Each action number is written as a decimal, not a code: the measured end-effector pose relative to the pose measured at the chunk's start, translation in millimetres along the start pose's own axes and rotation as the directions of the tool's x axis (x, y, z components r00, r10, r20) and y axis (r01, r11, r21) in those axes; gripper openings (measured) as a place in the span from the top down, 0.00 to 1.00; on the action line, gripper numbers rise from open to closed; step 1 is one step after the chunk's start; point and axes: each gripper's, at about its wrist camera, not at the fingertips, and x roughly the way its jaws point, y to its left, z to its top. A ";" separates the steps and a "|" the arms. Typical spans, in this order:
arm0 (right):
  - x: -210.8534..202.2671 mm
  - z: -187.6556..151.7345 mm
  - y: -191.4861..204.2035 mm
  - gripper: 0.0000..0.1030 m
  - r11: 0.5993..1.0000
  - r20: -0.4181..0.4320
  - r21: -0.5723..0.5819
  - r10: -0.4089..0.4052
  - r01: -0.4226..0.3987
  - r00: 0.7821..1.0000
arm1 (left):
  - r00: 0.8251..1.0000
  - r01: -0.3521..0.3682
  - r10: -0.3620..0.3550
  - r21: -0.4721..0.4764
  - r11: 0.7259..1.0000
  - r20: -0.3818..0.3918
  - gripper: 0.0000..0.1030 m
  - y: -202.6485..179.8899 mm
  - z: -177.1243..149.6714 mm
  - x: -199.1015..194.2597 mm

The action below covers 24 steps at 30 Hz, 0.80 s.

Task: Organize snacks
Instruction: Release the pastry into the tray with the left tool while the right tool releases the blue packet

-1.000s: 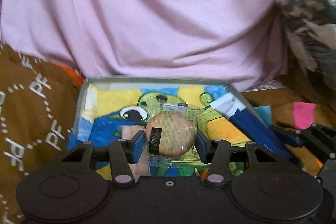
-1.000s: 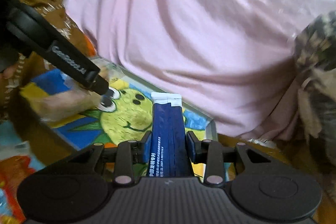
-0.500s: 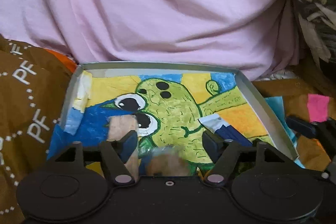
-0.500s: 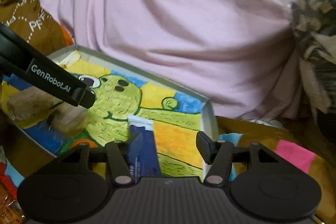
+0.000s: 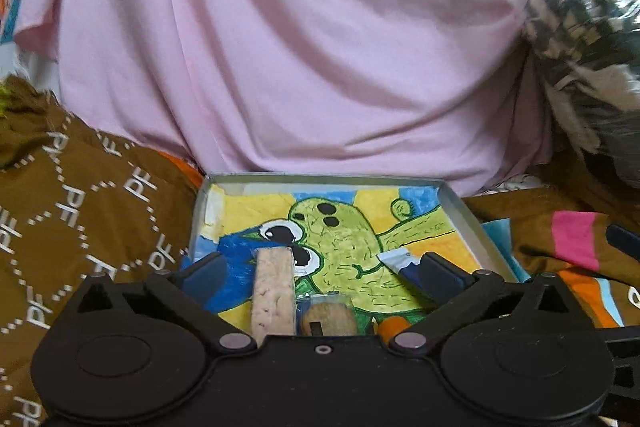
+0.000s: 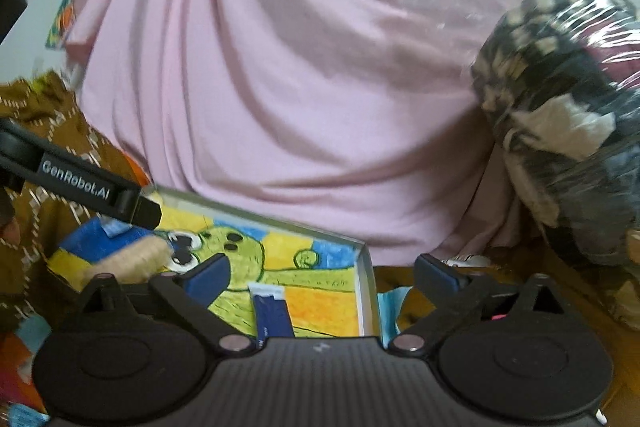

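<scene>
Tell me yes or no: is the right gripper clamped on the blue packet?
No: the right gripper stands wide open, and the blue packet lies free in the tray.

Each gripper is matte black, with two round discs on its body, silver rivets at the arm pivots and dark blue pads on the fingers [image 5: 204,269]. The right gripper [image 6: 322,277] has a ribbed grey top plate. The left gripper [image 5: 320,273] carries white "GenRobot.AI" lettering along its side.

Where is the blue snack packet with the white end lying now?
The blue snack packet lies in the painted tray, near its right wall in the right wrist view, between the open right gripper's fingers but not held.
</scene>
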 end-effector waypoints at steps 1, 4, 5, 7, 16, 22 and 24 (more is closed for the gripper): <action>-7.3 2.3 -0.4 0.00 1.000 0.003 0.007 0.007 -0.007 1.000 | 1.000 0.001 -0.002 0.006 1.000 0.010 0.01 -0.8 -0.8 -7.1; -27.4 6.6 -1.2 0.00 1.000 0.017 0.018 0.023 -0.023 1.000 | 0.999 0.007 -0.008 0.016 1.000 0.037 0.01 -2.3 -3.7 -30.0; -33.9 7.7 -1.3 0.00 0.999 0.022 0.019 0.027 -0.027 0.999 | 0.999 0.008 -0.009 0.017 1.000 0.042 0.01 -2.7 -4.9 -36.2; -48.3 9.6 -0.8 0.00 0.999 0.028 0.026 0.036 -0.037 0.999 | 0.999 0.009 -0.010 0.014 1.000 0.051 0.01 -3.4 -8.1 -49.2; -107.3 0.8 5.5 0.00 0.993 0.044 0.092 0.071 -0.075 0.997 | 0.996 0.000 -0.004 0.047 0.999 0.084 0.01 -2.0 -36.5 -109.1; -133.7 -13.6 13.5 0.00 0.990 0.027 0.105 0.097 -0.099 0.995 | 0.997 -0.023 0.018 0.063 0.998 0.080 0.01 4.4 -63.8 -139.4; -140.9 -19.0 17.0 0.00 0.988 0.016 0.110 0.107 -0.109 0.994 | 0.997 -0.028 0.023 0.069 0.997 0.071 0.01 6.6 -74.3 -148.2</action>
